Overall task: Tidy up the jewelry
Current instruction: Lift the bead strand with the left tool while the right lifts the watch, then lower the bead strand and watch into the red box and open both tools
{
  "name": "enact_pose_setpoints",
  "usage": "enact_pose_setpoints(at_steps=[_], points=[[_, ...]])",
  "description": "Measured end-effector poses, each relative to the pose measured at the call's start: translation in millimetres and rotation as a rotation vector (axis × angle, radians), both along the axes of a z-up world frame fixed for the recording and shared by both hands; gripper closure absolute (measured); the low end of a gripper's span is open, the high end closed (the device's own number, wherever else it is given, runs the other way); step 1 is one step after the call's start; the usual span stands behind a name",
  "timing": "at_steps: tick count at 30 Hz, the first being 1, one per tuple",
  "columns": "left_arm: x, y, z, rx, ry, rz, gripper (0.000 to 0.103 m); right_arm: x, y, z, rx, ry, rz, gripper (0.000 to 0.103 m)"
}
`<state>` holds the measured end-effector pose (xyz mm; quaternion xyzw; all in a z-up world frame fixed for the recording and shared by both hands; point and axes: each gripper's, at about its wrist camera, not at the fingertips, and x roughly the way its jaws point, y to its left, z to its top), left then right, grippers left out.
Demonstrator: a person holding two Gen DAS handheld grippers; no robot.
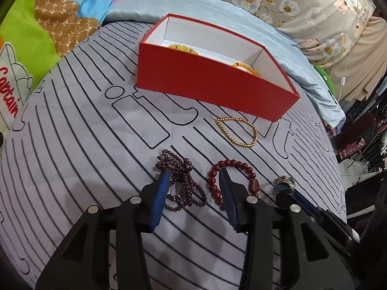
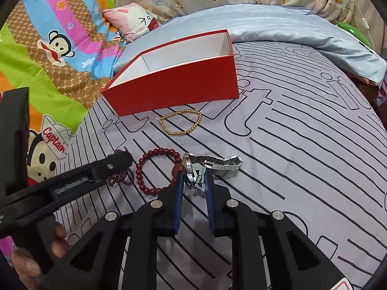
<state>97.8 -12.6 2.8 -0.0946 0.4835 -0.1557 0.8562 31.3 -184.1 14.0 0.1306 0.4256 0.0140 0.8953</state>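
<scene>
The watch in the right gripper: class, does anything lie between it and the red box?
Yes: the gold bead bracelet lies on the sheet between the watch and the red box. The right gripper could lift over it.

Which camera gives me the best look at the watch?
The right wrist view. There the watch lies in full, case and metal band, between the right gripper fingers. The left wrist view shows only a sliver of the watch near its right side, partly hidden behind the right gripper.
</scene>
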Motion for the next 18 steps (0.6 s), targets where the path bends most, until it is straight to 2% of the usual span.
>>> enact_pose_setpoints(at_steps=[3,9,14,18], points=[[6.0,-1.9,-6.5,0.005,0.009,0.003,0.085,-0.3,-1.0,3.1,0.001,-0.008,0.003,0.087],[8.4,0.8,-3.1,0.003,-0.007,0.003,0.098,-2.1,-1.5,13.7,-0.003,-0.032,0.012,0.087],[5.9,5.4,19.1,-0.009,-0.052,-0.009,0.098,-0.1,-1.9,36.2,-0.01,-0.081,0.027,0.087],[5.4,8.0,48.5,-0.014,-0.111,-0.027,0.098,7.5,-4.2,63.9,-0.018,-0.141,0.047,0.087]])
